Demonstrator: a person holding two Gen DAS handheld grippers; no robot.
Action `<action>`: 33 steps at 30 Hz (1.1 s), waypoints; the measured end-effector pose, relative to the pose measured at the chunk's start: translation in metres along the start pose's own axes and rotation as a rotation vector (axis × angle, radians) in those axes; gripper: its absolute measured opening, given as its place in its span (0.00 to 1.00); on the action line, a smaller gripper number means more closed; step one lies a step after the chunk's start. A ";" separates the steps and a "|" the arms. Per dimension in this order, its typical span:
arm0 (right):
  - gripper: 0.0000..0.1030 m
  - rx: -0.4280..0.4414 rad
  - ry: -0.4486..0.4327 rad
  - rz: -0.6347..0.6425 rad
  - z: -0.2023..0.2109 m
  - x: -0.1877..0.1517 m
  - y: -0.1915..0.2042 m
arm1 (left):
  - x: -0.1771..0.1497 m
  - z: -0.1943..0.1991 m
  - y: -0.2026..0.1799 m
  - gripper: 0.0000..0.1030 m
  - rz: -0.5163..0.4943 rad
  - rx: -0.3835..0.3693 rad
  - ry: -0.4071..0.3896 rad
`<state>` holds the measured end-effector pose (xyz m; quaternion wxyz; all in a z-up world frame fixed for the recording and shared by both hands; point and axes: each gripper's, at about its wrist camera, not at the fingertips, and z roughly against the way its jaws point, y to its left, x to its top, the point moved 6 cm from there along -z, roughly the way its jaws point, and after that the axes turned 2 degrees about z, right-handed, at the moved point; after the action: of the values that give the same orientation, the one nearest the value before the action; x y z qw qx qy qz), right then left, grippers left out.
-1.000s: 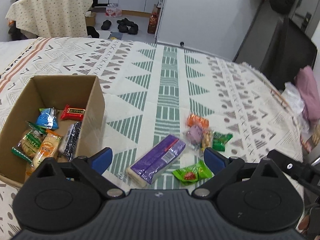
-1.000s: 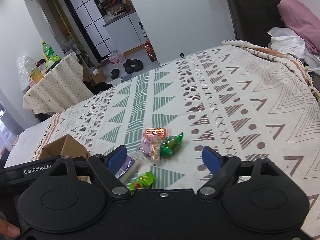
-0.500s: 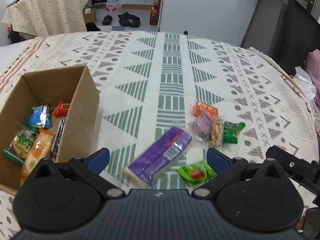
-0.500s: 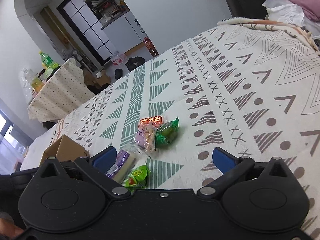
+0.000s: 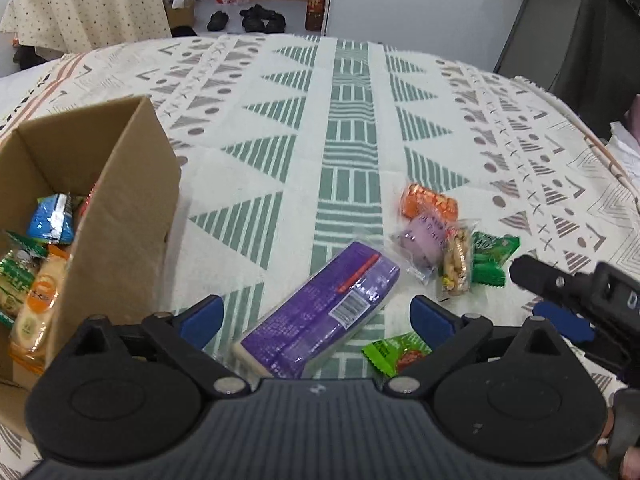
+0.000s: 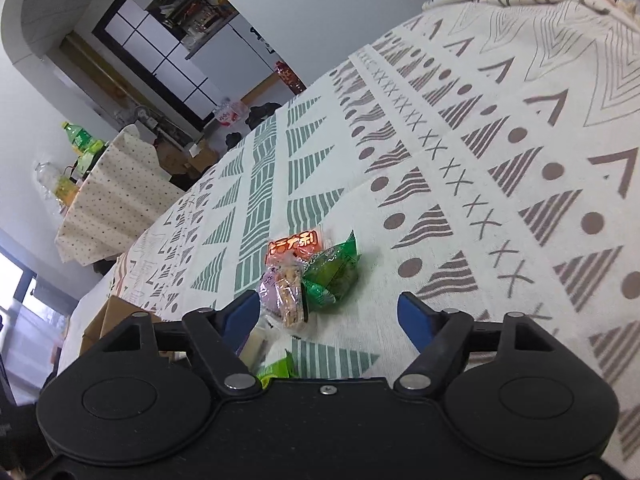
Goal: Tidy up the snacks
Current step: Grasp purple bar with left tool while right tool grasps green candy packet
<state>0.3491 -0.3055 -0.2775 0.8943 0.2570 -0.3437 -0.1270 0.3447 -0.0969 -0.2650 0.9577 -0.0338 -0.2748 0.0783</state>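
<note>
The left gripper (image 5: 316, 318), spread empty, is hovering nearest the purple packet (image 5: 320, 316), lying diagonally between its jaws (right gripper (image 6: 328, 314) narrowing, empty).

Cardboard box (image 5: 120, 208) cut off at left

Even, soft indoor light fills both views — no hard shadows, only a faint dark edge at the foot of the cardboard box (image 5: 120, 216). The purple packet (image 5: 320, 312) carries small white glints on its wrapper. In the right wrist view a window (image 6: 16, 292) at 9 o'clock is blown out white. Fisheye bending curves the patterned cloth (image 5: 352, 128) toward every edge, and the near snacks look slightly smeared.
</note>
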 end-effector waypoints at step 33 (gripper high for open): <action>0.26 -0.099 0.093 0.025 -0.009 -0.006 -0.012 | -0.021 -0.016 -0.005 0.73 0.057 -0.073 0.176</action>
<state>0.3504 -0.3096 -0.2924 0.9224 0.2138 -0.2983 -0.1206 0.3368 -0.1060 -0.2891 0.9736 -0.0832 -0.1913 0.0923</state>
